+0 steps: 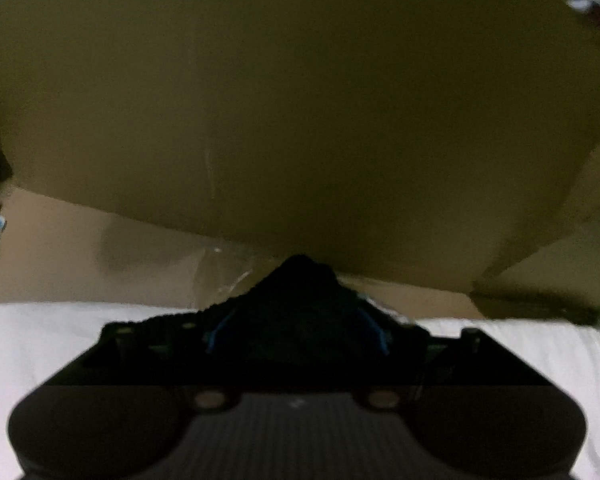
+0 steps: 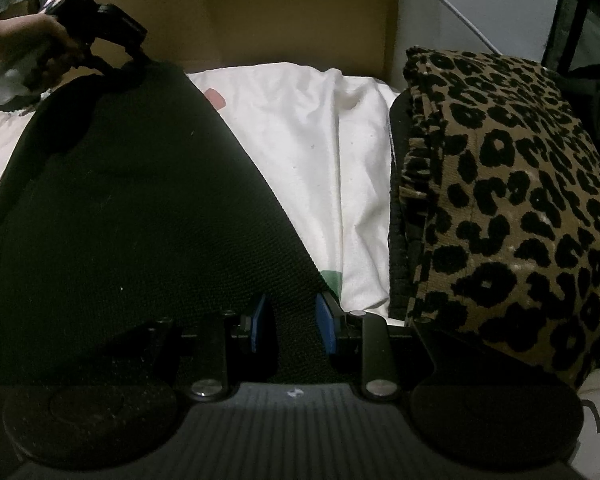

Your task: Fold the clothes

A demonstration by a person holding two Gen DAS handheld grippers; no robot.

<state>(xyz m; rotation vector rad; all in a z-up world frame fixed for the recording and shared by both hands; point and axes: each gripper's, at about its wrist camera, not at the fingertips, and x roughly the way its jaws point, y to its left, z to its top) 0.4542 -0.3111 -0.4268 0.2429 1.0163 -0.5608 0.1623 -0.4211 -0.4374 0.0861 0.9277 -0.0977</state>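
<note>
right hand-held gripper (image 2: 290, 322) clamped on black garment (image 2: 120, 208), stretched lengthwise toward open left hand-held gripper (image 1: 298, 330)

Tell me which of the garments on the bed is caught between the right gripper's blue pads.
The plain black garment, lying between the right gripper pads. The folded leopard-print garment sits apart to its right, untouched.
</note>
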